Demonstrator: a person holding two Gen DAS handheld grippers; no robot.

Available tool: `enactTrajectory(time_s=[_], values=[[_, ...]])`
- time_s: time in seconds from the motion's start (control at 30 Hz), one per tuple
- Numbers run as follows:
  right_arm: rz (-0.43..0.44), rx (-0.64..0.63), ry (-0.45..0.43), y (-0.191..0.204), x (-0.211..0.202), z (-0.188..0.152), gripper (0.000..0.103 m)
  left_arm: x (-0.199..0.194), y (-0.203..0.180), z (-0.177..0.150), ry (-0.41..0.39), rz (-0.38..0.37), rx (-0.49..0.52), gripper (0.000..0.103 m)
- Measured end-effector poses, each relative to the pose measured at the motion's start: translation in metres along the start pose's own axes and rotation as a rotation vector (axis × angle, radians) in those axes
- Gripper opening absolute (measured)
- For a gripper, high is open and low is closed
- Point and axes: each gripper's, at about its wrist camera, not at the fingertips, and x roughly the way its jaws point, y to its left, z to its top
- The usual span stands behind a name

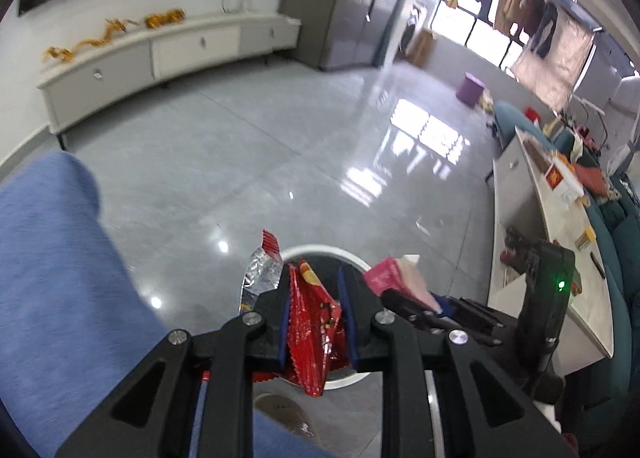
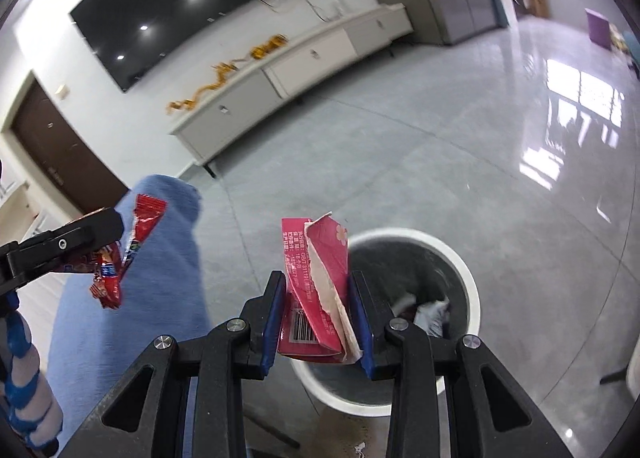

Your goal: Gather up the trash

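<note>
Left gripper point(image 1: 314, 306): pinching a red snack wrapper point(image 1: 314, 332), right above the white bin point(image 1: 320, 249).
Right gripper point(image 2: 318, 314): pinching a torn pink box point(image 2: 316, 290), just over the bin's point(image 2: 466, 274) near edge.
Left view only: a long white table point(image 1: 560, 213) beside the bin.
Right view only: crumpled trash point(image 2: 428, 308) inside the bin, and a brown door point(image 2: 60, 153) far behind it.
Both views: a blue trouser leg point(image 1: 60, 258) next to the bin.

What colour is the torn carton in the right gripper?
The carton is pink-red with a pale torn inner edge, clearest in the right wrist view.
</note>
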Motion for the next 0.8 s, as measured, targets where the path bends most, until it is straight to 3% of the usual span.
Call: enactTrajectory(time_s=[0.1,0.23,0.33,0.43,0.63,0.8], values=[[-0.022,0.036,0.04,-0.02,0.018,-0.01,0.032,0.032,-0.005,0.002,0.041,-0.008,0.001,0.021],[-0.05,0.061,0.076,-0.037,0.037,-0.016,0.032,0.06,-0.005,0.003,0.074,-0.023,-0.019,0.042],[-0.077,0.079,0.089,-0.046,0.047,-0.017,0.045,0.075,-0.006,0.005,0.083,-0.026,-0.03,0.052],[-0.094,0.09,0.088,-0.051,0.046,-0.019,0.049,0.083,-0.005,0.005,0.093,-0.029,-0.043,0.054],[-0.129,0.084,0.071,-0.048,0.035,-0.017,0.052,0.072,-0.006,0.002,0.067,-0.002,-0.051,0.054],[-0.136,0.035,0.028,-0.024,0.018,-0.01,0.056,0.029,-0.003,-0.005,-0.036,0.105,-0.047,0.059]])
